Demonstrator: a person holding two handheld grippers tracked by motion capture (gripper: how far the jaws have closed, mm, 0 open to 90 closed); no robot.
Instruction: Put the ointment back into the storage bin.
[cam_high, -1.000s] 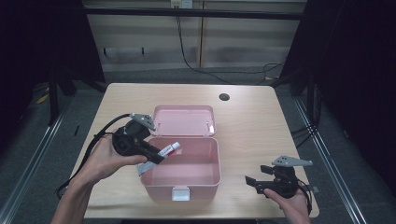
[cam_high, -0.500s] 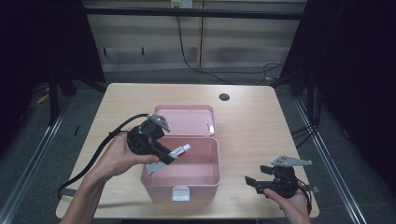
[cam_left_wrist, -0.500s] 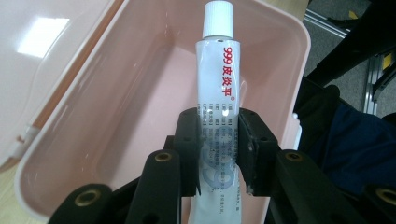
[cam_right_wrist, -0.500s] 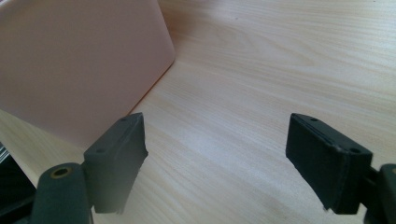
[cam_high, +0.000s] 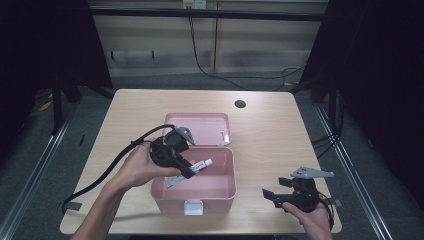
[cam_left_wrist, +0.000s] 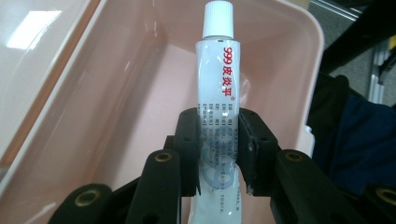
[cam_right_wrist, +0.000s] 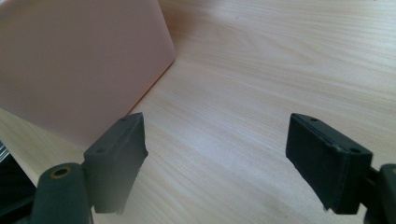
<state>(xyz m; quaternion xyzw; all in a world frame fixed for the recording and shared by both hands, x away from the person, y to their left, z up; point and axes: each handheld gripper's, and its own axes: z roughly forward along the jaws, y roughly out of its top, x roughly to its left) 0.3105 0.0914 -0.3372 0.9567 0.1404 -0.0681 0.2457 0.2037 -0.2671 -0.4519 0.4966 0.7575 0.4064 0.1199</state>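
Wooden table (cam_high: 125, 115) carries an open pink box (cam_high: 220, 192) near its front edge, the lid (cam_high: 200, 125) lying back flat behind the tray so that the interior is free to receive items from above. The left gripper (cam_high: 187, 170), held in the person's left hand (cam_high: 137, 167), reaches in over the left rim of the box and points toward its middle; this tilt brings the held tube (cam_high: 200, 165) above the tray cavity, apparently so it can be set down inside. In the left gripper view the jaws are clamped on the lower body of the tube (cam_left_wrist: 219, 116), pads pressing on both sides, while the white cap (cam_left_wrist: 218, 18) points away toward the far wall of the box (cam_left_wrist: 289, 28); gripping low leaves the capped end clear to enter first. The tube hangs over the box and does not yet rest on its floor. The right gripper (cam_high: 277, 195) sits at the table's right front corner, well apart from the box, probably parked out of the way. In the right gripper view its jaws stand wide apart with nothing between them, above bare wood (cam_right_wrist: 261, 70), the box wall (cam_right_wrist: 79, 60) at one side.
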